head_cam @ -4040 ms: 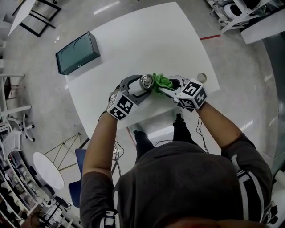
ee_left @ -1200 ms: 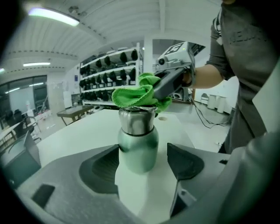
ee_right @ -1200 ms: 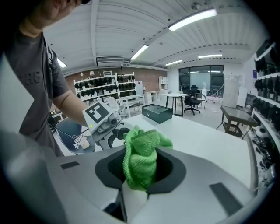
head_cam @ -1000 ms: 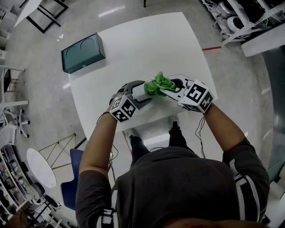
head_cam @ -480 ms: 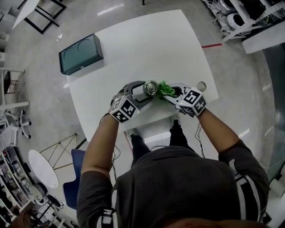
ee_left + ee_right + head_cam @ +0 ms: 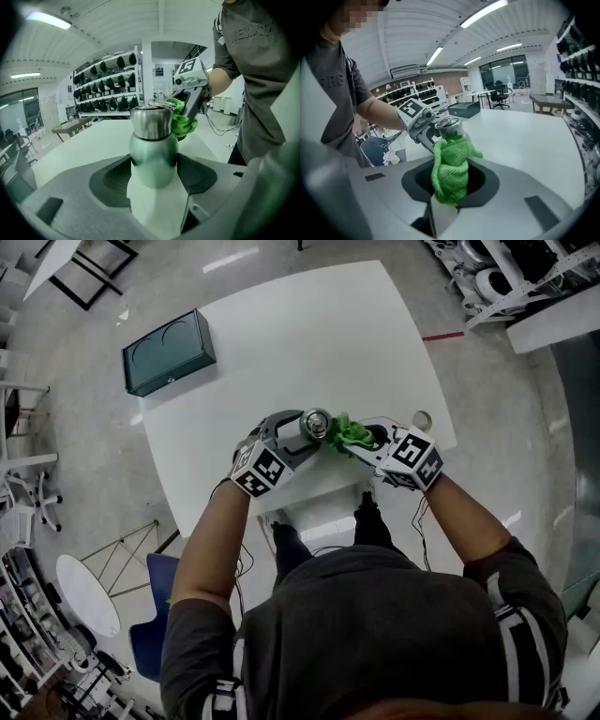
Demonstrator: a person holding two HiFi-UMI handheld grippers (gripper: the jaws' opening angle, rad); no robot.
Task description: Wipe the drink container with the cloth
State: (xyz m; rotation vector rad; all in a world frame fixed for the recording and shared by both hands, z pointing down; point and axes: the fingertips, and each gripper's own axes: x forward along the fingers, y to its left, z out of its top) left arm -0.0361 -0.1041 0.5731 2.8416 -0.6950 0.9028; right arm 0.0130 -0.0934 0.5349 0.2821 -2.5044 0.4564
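The drink container (image 6: 314, 425) is a pale green metal bottle (image 6: 153, 145) with a steel cap, standing near the front edge of the white table (image 6: 300, 334). My left gripper (image 6: 298, 434) is shut on the bottle's body, with a pad against each side. My right gripper (image 6: 363, 438) is shut on a bunched green cloth (image 6: 451, 168). The cloth (image 6: 349, 430) presses against the bottle's right side, just below the cap. In the right gripper view the bottle's cap (image 6: 450, 126) shows above the cloth, and the left gripper (image 6: 423, 126) is behind it.
A dark green box (image 6: 167, 352) lies at the table's far left corner. A small round roll (image 6: 424, 420) sits at the table's right edge, close to my right gripper. Chairs, shelving and racks stand on the floor around the table.
A second ago the cloth lay over the bottle's top and hid the cap. It has come down to the bottle's right side and the cap shows. The left gripper stays put.
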